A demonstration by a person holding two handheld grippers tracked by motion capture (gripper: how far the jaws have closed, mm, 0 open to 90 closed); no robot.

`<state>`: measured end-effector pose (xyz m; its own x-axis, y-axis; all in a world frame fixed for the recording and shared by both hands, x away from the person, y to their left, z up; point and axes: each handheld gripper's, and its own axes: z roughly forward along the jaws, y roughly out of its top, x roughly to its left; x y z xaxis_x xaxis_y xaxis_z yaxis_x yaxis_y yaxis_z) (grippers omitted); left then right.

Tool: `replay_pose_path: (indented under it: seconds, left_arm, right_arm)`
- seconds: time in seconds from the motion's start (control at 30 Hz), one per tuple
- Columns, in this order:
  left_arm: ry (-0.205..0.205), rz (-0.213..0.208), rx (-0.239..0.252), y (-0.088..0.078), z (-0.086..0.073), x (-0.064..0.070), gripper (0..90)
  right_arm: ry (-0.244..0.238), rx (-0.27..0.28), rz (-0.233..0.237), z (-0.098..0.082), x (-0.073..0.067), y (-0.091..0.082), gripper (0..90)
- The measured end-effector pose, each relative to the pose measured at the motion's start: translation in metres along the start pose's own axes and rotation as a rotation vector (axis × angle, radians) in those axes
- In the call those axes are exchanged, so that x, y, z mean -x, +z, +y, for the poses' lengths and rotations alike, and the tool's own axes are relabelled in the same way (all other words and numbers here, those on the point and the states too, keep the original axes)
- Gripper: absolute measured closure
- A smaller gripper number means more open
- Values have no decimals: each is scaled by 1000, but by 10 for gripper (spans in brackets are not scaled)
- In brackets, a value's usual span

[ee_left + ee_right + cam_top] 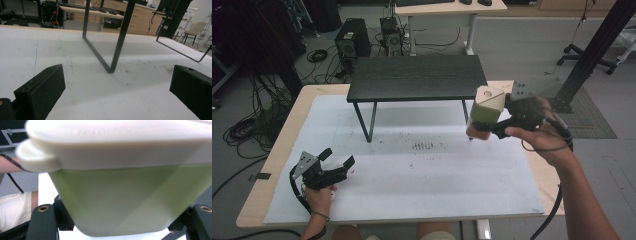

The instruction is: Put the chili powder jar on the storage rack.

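A tall container [487,107] with a cream lid and a pale green body hangs in the air at the right, above the white mat [422,185]. My right gripper [482,127] is shut on its lower part, and a hand holds the gripper from the right. In the right gripper view the container [125,195] sits close between the two black jaws of my right gripper [122,225]. My left gripper [337,162] rests low on the mat at the near left, open and holding nothing. The left gripper view shows my left gripper [117,92] with its jaws wide apart over bare mat.
A small black table [417,77] on thin metal legs stands at the far middle of the mat; one leg [110,67] is just ahead of the left gripper. Dark specks [422,146] mark the mat's centre. Computer towers [353,42], cables and a desk stand beyond the tabletop.
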<state>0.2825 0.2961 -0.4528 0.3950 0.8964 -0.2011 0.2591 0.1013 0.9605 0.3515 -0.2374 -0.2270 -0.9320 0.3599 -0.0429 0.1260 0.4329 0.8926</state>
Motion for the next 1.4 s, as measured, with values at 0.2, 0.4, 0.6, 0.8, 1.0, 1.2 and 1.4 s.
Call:
replay_pose_path:
  seconds: [0.2,0.4,0.6,0.8,1.0,1.2,1.4]
  left_arm:
    - [-3,-2,1,-1,0,-1,2]
    - [-7,-3,4,-1,0,-1,2]
    - [-10,-5,7,-1,0,-1,2]
    - [-10,-8,7,-1,0,-1,2]
    - [-9,-7,4,-1,0,-1,2]
    - [-11,-7,5,-1,0,-1,2]
    - [-5,-7,4,-1,0,-1,2]
  right_arm:
    - [-23,8,-11,36,14,-1,288]
    - [-33,17,-15,60,25,6,288]
    - [-20,41,-35,85,42,22,289]
    - [-11,37,-31,97,58,44,290]
    - [4,33,-29,101,72,62,291]
    - [24,23,-46,99,85,79,292]
    - [52,14,-63,94,95,92,292]
